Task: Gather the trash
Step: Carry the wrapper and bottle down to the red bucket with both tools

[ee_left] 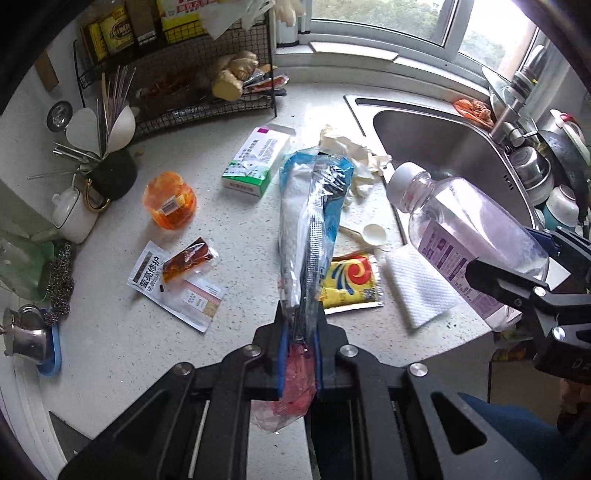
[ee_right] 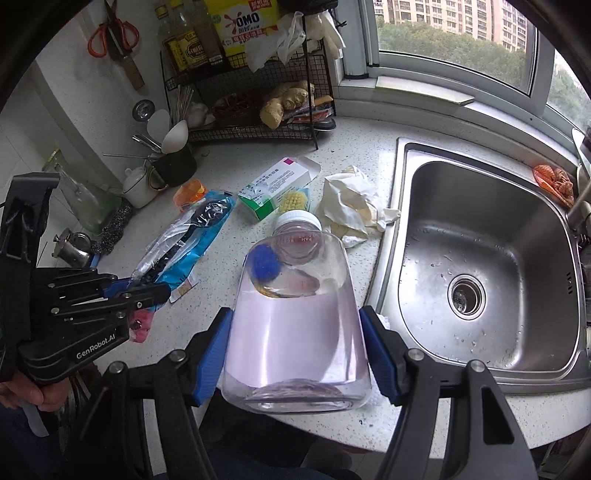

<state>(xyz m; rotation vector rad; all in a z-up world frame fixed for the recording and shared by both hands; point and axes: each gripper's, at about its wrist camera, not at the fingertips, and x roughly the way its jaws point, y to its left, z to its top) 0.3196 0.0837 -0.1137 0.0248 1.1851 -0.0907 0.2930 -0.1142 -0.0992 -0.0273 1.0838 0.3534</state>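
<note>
My left gripper (ee_left: 301, 332) clamps a blue plastic wrapper (ee_left: 314, 206); my right gripper (ee_right: 297, 350) grips a clear bottle (ee_right: 295, 314), label unreadable. Beyond on the countertop (ee_left: 110, 332), an "OMO" bag (ee_right: 243, 22), top cut off.

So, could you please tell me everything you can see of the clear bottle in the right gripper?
The clear plastic bottle has a white screw cap, a pale purple printed label and flat sides. It looks nearly empty. The right gripper is shut on its lower body, blue pads on both sides, holding it above the counter edge beside the sink, cap pointing away.
</note>
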